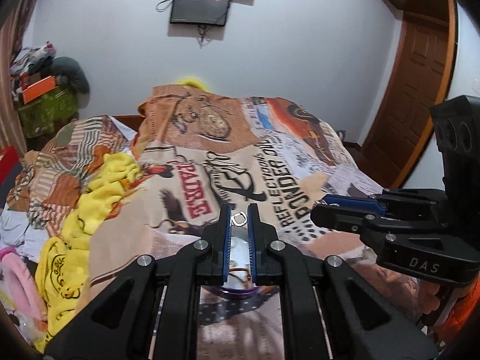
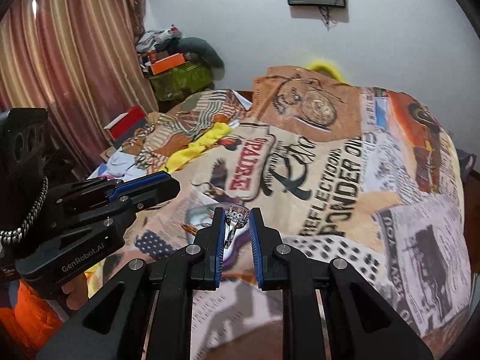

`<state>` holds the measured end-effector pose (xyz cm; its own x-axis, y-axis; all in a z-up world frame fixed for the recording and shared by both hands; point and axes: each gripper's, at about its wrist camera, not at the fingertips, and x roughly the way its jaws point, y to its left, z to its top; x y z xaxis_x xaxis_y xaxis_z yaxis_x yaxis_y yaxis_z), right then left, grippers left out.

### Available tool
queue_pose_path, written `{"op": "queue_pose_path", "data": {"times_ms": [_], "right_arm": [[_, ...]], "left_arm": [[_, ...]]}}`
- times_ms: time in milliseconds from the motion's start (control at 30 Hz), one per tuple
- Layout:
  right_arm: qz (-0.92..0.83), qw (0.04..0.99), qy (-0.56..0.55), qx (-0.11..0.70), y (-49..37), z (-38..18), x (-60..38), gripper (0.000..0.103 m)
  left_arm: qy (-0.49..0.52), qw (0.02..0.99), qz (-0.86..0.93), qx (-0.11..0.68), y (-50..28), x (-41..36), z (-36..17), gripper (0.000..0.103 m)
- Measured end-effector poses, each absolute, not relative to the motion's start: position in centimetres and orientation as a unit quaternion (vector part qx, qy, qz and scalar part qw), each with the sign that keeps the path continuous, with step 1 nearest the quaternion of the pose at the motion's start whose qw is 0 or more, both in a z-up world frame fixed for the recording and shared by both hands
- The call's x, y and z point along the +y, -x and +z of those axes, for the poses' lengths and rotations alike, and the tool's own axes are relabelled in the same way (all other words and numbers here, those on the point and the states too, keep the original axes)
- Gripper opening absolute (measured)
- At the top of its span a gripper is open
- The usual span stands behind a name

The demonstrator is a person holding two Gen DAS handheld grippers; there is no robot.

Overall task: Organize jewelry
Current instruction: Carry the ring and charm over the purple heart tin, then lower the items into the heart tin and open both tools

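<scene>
Closest to each lens are the gripper linkages. Left gripper point(image 1: 239, 219): jaws drawn nearly together, clamped on a small silver ring point(image 1: 239, 219) pinched at the tips. Right gripper point(image 2: 237, 220): jaws likewise narrow, clamped on an ornate silver ring point(image 2: 237, 219) with a decorated head, its band running down between the blue pads point(image 2: 220, 231).

Directly beneath both tips lies a clear dish with a purple rim point(image 2: 204, 213), resting on the printed blanket point(image 2: 345, 180). Contents of the dish cannot be determined. Each gripper appears in the other's view, side by side and apart, both held above the blanket.

Farther out: yellow cloth point(image 1: 102, 189) bunched on the bed, a red box point(image 2: 129, 123) near the curtain point(image 2: 75, 60), a wall-mounted screen point(image 1: 200, 6) and a wooden door point(image 1: 420, 90).

Step in hand, by judgement: transport, one jewelry item per gripper. No organizer is visible other than the dish. The next move calls for locating the destination, positioning one gripper over it, then releasing low so that the ring does not roll into the blanket folds.
</scene>
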<state>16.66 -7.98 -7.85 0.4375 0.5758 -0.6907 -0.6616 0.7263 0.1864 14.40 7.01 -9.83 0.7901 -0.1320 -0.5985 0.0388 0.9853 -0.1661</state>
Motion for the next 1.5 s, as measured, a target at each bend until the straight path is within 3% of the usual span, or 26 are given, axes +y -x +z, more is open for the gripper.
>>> {"op": "queue_pose_path", "data": {"times_ms": [333, 800, 1133, 1300, 1500], "right_arm": [[0.377, 0.832, 0.072, 0.401, -17.4, -9.6, -5.0, 0.015], [0.372, 0.787, 0.085, 0.484, -20.0, -14.6, -2.5, 0.015], [0.365, 0.783, 0.105, 0.493, -19.6, -15.0, -1.9, 0.015], [0.357, 0.796, 0.106, 0.477, -19.4, -14.1, -2.4, 0.029], [0.347, 0.82, 0.108, 0.443, -18.2, -11.6, -3.3, 0.032]], "left_arm": [[0.087, 0.937, -0.034, 0.336, -14.8, 9.1, -11.8, 0.009], [0.112, 0.912, -0.041, 0.392, -17.1, 9.7, -16.9, 0.009], [0.131, 0.908, -0.04, 0.396, -17.3, 10.3, -17.3, 0.009], [0.122, 0.914, -0.032, 0.386, -16.6, 10.4, -16.0, 0.009], [0.116, 0.928, -0.023, 0.354, -14.8, 10.6, -13.0, 0.009]]}}
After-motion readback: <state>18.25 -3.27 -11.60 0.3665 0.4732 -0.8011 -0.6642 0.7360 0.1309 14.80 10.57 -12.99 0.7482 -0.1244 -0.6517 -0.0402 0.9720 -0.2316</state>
